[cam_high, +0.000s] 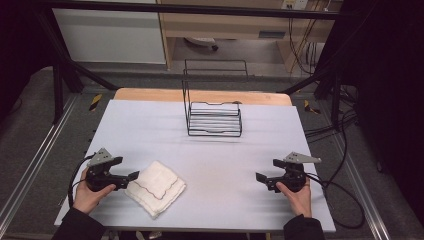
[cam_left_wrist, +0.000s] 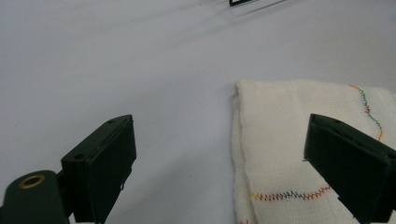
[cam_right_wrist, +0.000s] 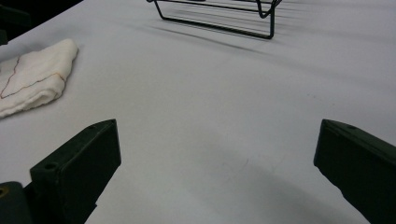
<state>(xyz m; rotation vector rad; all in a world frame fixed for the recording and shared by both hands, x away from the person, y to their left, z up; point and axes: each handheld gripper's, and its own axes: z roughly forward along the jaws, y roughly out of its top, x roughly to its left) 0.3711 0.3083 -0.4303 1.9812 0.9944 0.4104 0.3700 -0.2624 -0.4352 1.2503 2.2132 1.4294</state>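
Left gripper (cam_high: 131, 176) is resting low at the tabletop's (cam_high: 220, 160) near-left, jaws standing apart, nothing between them; folded cloth (cam_high: 156, 187) is lying just beside them, untouched, so work is not yet starting; right gripper (cam_high: 260, 177) is hovering well apart, jaws parted, empty; wire rack (cam_high: 214, 119) is standing beyond.

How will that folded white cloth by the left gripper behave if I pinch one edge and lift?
The folded cloth looks like soft woven fabric in loose layers, so it will probably droop and unfold. It seems light and may slide on the smooth table cover if pushed. The left gripper stands open beside it.
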